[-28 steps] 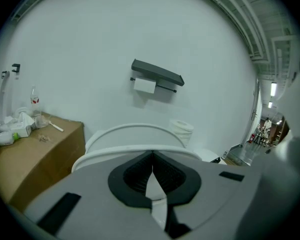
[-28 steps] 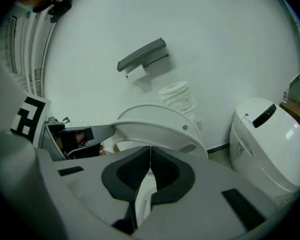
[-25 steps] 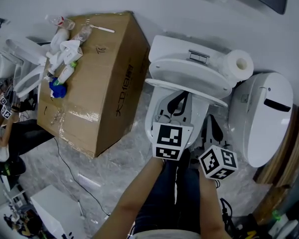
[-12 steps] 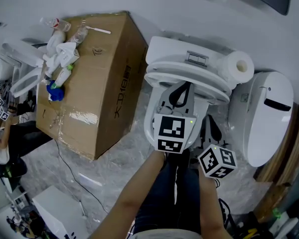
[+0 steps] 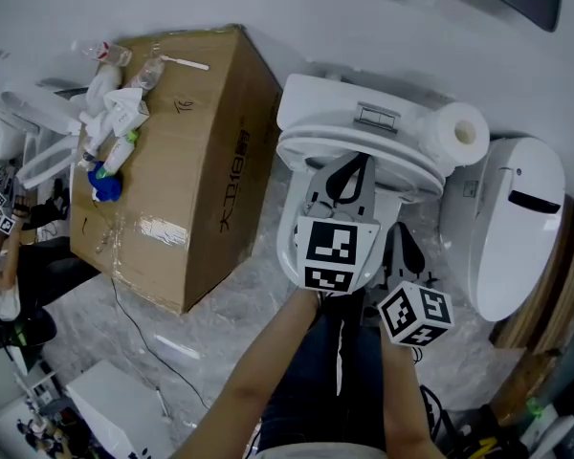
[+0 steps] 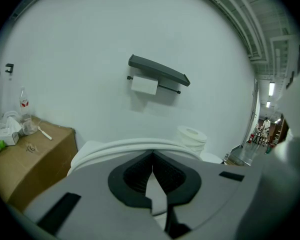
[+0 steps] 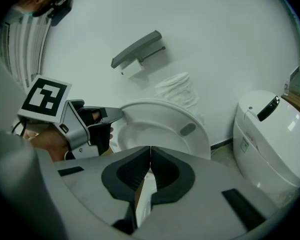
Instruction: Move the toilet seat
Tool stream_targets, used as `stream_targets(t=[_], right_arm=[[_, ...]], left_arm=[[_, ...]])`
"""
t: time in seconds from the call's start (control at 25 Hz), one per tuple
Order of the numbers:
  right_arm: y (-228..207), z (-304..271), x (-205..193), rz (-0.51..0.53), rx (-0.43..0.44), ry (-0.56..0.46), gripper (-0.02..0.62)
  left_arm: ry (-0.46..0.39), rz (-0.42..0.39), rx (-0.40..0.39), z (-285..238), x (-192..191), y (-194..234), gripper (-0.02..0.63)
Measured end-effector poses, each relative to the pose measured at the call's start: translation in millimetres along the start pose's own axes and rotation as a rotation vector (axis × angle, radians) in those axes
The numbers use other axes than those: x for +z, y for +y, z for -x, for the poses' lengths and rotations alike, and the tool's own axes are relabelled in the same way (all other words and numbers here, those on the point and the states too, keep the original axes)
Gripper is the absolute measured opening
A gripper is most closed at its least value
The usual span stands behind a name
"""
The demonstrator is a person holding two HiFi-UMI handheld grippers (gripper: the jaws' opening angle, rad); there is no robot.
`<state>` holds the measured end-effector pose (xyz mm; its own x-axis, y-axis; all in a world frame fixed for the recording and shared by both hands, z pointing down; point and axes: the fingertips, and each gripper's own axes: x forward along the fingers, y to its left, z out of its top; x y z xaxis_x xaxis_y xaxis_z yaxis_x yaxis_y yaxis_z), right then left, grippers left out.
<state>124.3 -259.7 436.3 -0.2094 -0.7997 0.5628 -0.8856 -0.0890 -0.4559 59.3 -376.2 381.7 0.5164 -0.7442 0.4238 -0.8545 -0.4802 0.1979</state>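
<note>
The white toilet seat stands partly raised over the bowl, tilted back toward the tank. My left gripper is shut with nothing between its jaws, and its tip lies against the seat's front edge from below. In the left gripper view the seat's rim curves just past the shut left gripper. The right gripper view shows the left gripper touching the lifted seat. My right gripper is shut and empty. It hangs back beside the bowl's right side, with its marker cube low in the head view.
A large cardboard box with bottles and rubbish on top stands left of the toilet. A toilet paper roll sits on the tank. A second white unit stands close on the right. A grey shelf hangs on the wall above.
My left gripper has pushed forward toward the tank, and the seat has tipped up further with it. The right gripper has stayed where it was.
</note>
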Motion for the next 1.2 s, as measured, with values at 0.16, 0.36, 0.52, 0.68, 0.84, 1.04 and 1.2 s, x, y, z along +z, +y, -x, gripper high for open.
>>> stream_targets(t=[0.16, 0.36, 0.52, 0.68, 0.84, 1.04, 1.2], right_arm=[[-1, -2, 0, -0.002, -0.005, 0.002, 0.018], [-1, -1, 6, 0.031, -0.009, -0.026, 0.017], [0, 1, 8, 0.053, -0.007, -0.029, 0.017], [6, 6, 10, 0.077, 0.003, -0.035, 0.017], [12, 13, 10, 0.105, 0.025, -0.031, 0.017], [23, 28, 15, 0.132, 0.054, -0.034, 0.015], [39, 44, 23, 0.174, 0.089, -0.042, 0.015]], left_arm=[[-0.002, 0.005, -0.002, 0, -1, 0, 0.017], [-0.01, 0.042, -0.003, 15, -5, 1, 0.017], [0.011, 0.04, 0.022, 32, -22, 2, 0.017], [0.029, 0.042, 0.055, 56, -40, 2, 0.017], [0.077, 0.038, 0.103, 72, -59, -4, 0.016], [0.067, 0.053, 0.109, 93, -59, -18, 0.015], [0.063, 0.067, 0.128, 112, -55, -25, 0.015]])
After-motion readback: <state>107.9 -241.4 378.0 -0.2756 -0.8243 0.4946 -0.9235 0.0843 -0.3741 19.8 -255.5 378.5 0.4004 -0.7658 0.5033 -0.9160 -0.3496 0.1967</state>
